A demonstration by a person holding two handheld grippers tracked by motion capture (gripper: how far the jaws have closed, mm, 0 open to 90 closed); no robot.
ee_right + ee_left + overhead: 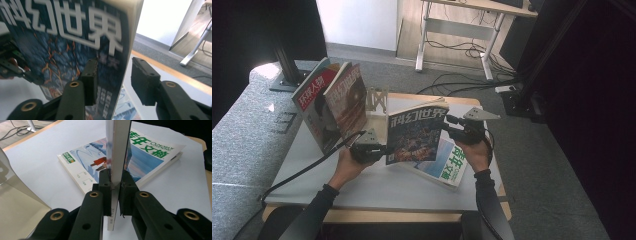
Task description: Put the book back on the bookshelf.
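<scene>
Magazine [417,135] is held upright on the desk [377,182], clamped at its left edge by the left tool [379,150], while its right edge is straddled, unpressed, by the parted right tool [451,125].

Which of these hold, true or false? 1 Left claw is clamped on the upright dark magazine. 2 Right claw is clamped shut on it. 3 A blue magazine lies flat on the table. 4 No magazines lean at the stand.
1 True: the left claw pinches the dark magazine.
2 False: the right claw stands open around its edge.
3 True: the blue magazine lies flat.
4 False: two magazines lean there.
</scene>
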